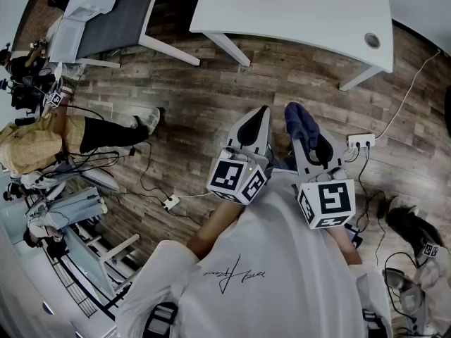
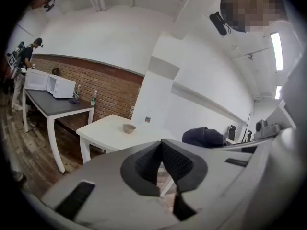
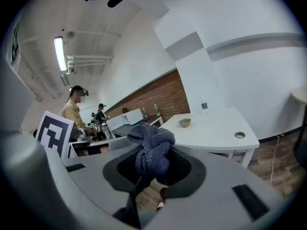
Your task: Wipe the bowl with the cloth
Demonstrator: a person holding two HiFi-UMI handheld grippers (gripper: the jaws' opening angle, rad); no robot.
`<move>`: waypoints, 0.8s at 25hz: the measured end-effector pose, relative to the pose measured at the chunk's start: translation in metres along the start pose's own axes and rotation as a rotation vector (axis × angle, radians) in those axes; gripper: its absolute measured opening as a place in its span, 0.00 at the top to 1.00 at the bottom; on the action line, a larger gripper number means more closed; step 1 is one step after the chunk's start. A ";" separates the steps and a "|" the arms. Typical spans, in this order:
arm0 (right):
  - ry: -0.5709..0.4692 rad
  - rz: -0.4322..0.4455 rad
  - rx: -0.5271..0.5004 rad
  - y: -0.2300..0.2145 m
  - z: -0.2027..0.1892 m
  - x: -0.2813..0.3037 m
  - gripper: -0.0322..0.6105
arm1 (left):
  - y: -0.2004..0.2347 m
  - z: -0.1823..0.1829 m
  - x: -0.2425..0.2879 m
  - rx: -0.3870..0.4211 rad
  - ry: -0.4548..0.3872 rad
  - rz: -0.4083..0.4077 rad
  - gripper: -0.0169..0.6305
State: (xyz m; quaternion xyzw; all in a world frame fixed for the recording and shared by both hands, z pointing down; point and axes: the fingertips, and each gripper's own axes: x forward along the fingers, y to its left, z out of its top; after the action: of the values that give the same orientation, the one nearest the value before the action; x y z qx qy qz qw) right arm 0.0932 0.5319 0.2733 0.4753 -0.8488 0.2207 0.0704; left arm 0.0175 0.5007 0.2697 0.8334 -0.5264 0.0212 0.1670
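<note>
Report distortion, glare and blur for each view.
Head view: strong fisheye, table edges curve, even light. Left gripper view: black corners, ceiling light blown out. Right gripper view: cloth sharp, light strip glares.

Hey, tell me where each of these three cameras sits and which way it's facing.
Head view: on the person's head, facing steeply down at the wooden floor; shows the white shirt, left claw and right claw.
Left gripper view: on the left claw, facing along its shut jaws toward the white table.
Right gripper view: on the right claw, facing along jaws shut on the cloth.
Shared: all three show the bowl on that table.
</note>
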 end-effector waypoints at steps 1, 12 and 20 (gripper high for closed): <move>0.004 0.003 0.003 0.001 0.000 0.006 0.79 | 0.004 0.000 0.004 0.011 0.012 0.001 0.97; 0.020 -0.014 -0.002 0.004 0.021 0.059 0.79 | 0.054 0.026 0.033 -0.007 0.017 -0.046 0.97; 0.012 0.004 0.047 0.004 0.048 0.113 0.79 | 0.095 0.050 0.070 -0.029 0.018 -0.075 0.97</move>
State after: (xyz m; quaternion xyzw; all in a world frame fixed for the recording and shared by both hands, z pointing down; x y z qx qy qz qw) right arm 0.0339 0.4251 0.2665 0.4738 -0.8438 0.2438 0.0640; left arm -0.0420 0.3877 0.2612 0.8497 -0.4936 0.0148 0.1847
